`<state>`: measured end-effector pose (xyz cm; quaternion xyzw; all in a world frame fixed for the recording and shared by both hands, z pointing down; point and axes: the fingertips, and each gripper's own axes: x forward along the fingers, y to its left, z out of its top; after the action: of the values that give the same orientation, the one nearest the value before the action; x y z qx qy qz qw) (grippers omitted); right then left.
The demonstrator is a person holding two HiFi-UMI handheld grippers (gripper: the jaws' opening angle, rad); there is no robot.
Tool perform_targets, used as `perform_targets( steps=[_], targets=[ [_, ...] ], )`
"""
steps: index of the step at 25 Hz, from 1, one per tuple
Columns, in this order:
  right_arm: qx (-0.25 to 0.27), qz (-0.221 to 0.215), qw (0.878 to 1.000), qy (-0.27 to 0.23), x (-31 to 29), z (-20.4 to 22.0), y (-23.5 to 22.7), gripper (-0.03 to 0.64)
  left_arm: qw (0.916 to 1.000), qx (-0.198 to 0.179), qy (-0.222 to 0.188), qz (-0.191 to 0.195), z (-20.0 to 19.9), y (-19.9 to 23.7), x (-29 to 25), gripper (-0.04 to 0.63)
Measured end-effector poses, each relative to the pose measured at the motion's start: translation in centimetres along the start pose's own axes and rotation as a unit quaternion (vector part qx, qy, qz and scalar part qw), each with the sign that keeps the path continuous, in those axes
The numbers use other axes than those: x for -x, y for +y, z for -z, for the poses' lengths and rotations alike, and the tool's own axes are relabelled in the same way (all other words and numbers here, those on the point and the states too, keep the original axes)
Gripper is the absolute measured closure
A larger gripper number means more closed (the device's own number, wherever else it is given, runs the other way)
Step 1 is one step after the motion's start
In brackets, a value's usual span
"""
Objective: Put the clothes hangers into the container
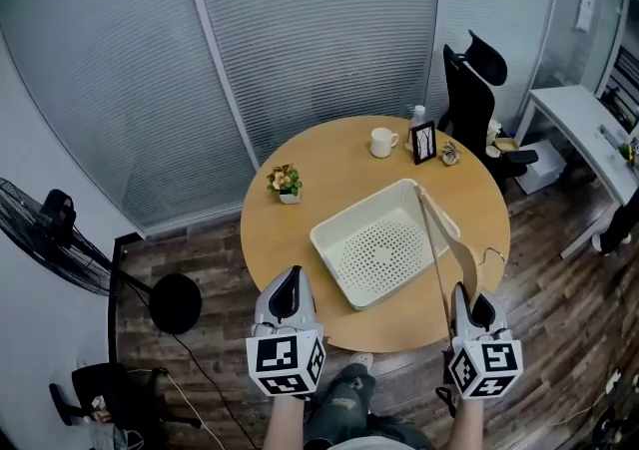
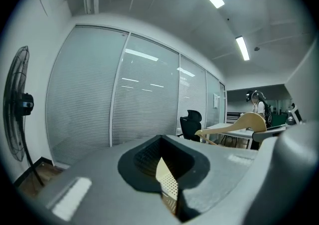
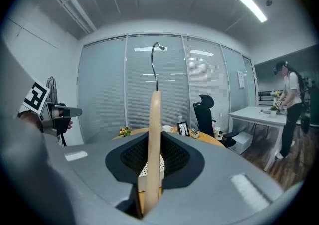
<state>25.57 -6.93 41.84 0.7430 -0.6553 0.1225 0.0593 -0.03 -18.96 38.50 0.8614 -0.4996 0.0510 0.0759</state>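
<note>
Right gripper is clamped on the wooden clothes hanger, which reaches over the right rim of the white perforated container on the round table. Left gripper hovers at the table's near edge, its fingers slightly apart with nothing between them.

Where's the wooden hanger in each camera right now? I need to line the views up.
Head view: the wooden hanger is at lower right, running from the right gripper over the right side of the white tray.
Left gripper view: at the right, mid-height.
Right gripper view: dead centre, upright between the jaws.
Shared landmark: the black office chair.
</note>
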Motion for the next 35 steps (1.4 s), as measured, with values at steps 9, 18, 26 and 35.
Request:
perform_targets(
  steps=[9,18,26,35],
  targets=[
    [0.004,-0.006,1.0,0.015,-7.2,-1.3,-0.7,0.535,0.9998,0.004,-0.005,0.018,-1.9,1.1,-8.3,0.595],
    [0.018,-0.022,0.999,0.036,-12.0,-1.5,-1.2,0.535,0.9997,-0.005,0.011,0.023,-1.6,3.3,-13.2,0.595],
    [0.025,-0.059,0.996,0.059,-14.1,-1.8,-1.1,0.535,0.9993,-0.003,0.032,0.018,-0.6,4.4,-14.9,0.595],
    [0.063,-0.184,0.977,0.087,-16.2,-4.0,-0.7,0.535,0.9993,0.012,0.032,-0.016,-1.1,4.2,-15.5,0.595]
  ],
)
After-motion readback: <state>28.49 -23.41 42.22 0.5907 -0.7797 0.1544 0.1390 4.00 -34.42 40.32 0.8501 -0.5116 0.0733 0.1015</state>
